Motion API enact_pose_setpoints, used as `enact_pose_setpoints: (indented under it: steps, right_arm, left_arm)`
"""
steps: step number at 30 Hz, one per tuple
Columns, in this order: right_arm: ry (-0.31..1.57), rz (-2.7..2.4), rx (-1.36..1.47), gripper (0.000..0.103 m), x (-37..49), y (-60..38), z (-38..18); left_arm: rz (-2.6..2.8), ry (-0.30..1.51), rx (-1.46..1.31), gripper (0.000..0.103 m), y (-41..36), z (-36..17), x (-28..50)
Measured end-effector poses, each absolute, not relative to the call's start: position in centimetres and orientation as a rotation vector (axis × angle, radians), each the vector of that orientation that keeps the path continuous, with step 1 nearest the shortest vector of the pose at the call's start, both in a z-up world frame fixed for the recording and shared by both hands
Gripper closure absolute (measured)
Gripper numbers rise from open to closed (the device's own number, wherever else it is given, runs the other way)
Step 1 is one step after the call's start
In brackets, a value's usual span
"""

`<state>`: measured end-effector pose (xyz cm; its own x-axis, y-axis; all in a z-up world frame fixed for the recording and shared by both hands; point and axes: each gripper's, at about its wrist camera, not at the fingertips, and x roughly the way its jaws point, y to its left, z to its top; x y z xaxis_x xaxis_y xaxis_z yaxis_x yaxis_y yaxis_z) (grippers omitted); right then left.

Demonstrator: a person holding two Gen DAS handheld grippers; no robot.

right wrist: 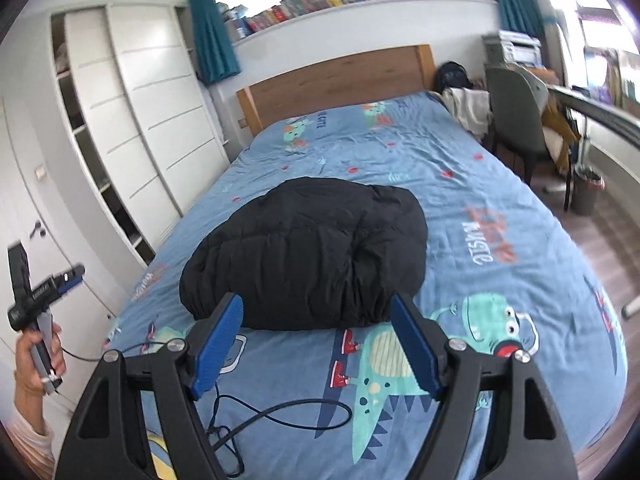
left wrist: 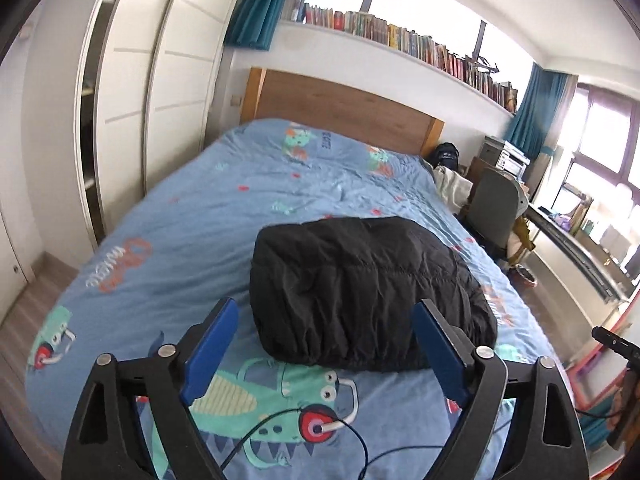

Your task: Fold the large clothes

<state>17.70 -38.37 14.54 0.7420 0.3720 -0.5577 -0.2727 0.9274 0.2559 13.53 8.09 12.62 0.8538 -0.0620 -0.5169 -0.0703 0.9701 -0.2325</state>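
Bed with light-blue cartoon-dinosaur-print cover point(left wrist: 192, 216) and wooden headboard point(left wrist: 344, 108). Folded black quilted puffer jacket point(left wrist: 360, 292) lies directly on the cover, about mid-width, nearer the foot edge than the headboard. Thin black cable point(right wrist: 280, 412) lies looped on the cover near the foot edge. Cover wrinkled between jacket and headboard.

Blue dinosaur-print bedspread point(left wrist: 200, 216) before me; wooden headboard point(left wrist: 344, 104) behind; bookshelf point(left wrist: 420, 44) above; grey chair point(right wrist: 516, 108) right.

"MUSIC", upside down, on the bedspread point(right wrist: 500, 168).
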Motion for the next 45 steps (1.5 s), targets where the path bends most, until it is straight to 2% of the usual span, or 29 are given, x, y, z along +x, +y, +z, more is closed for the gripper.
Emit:
enact_pose_setpoints:
  steps: [17,31,38,45]
  right_arm:
    - [0.667,0.368,0.069,0.027,35.3,-30.8,5.9]
    - [0.62,0.463,-0.031,0.027,48.4,-22.1,3.4]
    - [0.664,0.445,-0.044,0.027,54.2,-19.4,0.4]
    - [0.73,0.36,-0.076,0.028,59.2,-20.9,-3.5]
  left_arm:
    - [0.014,0.652,-0.149,0.013,4.3,5.8,28.7]
    - [-0.007,0.68,-0.089,0.013,3.1,3.0,40.8]
    - [0.005,0.771,-0.12,0.013,3.8,-0.4,46.9]
    - [0.081,0.816,-0.173,0.006,6.2,-3.9,49.1]
